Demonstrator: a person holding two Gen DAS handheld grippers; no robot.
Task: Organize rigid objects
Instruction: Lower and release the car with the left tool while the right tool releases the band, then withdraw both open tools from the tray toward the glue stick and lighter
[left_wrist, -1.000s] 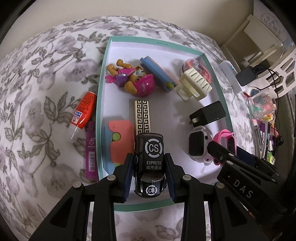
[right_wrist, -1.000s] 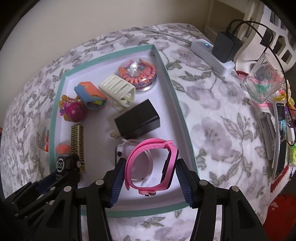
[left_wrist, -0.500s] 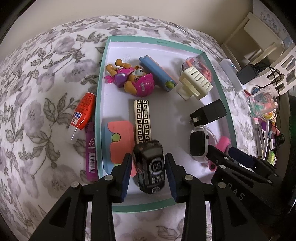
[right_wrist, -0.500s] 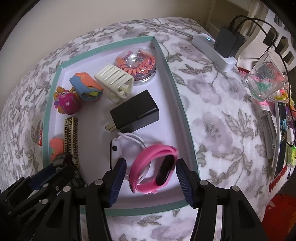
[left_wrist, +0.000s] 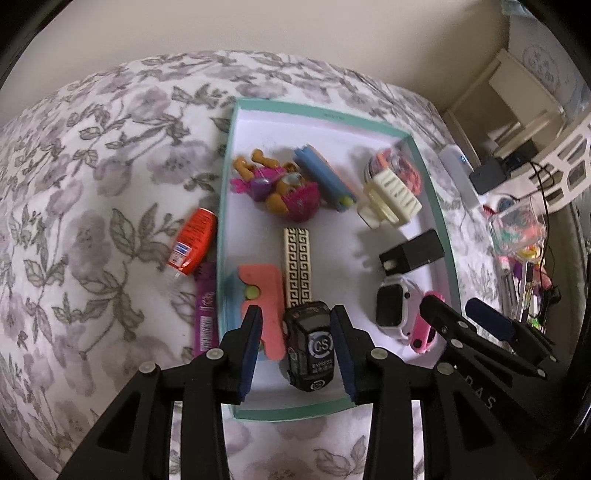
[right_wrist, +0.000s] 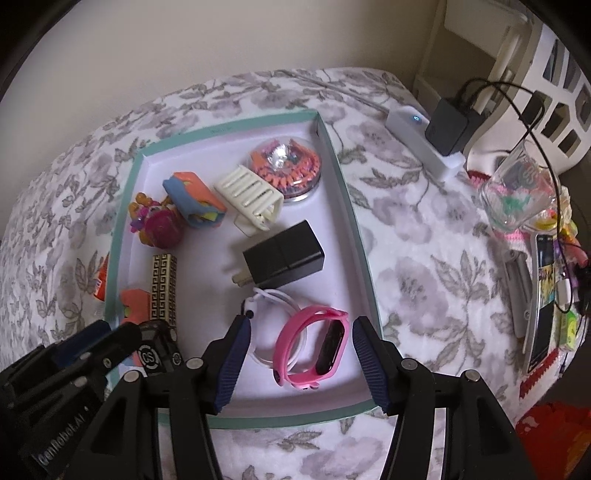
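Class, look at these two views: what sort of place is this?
Probably a home bedroom: a floral quilted cover, a teal-rimmed box of toys and gadgets, and a plugged-in power strip by white furniture.

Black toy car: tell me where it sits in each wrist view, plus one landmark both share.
Left wrist view: the black toy car lies bottom centre, in the tray, between the left gripper fingers, whose jaws are opening.
Right wrist view: lower left, in the tray, partly behind the left gripper.
Shared landmark: the gold-and-black patterned bar just beyond the car.
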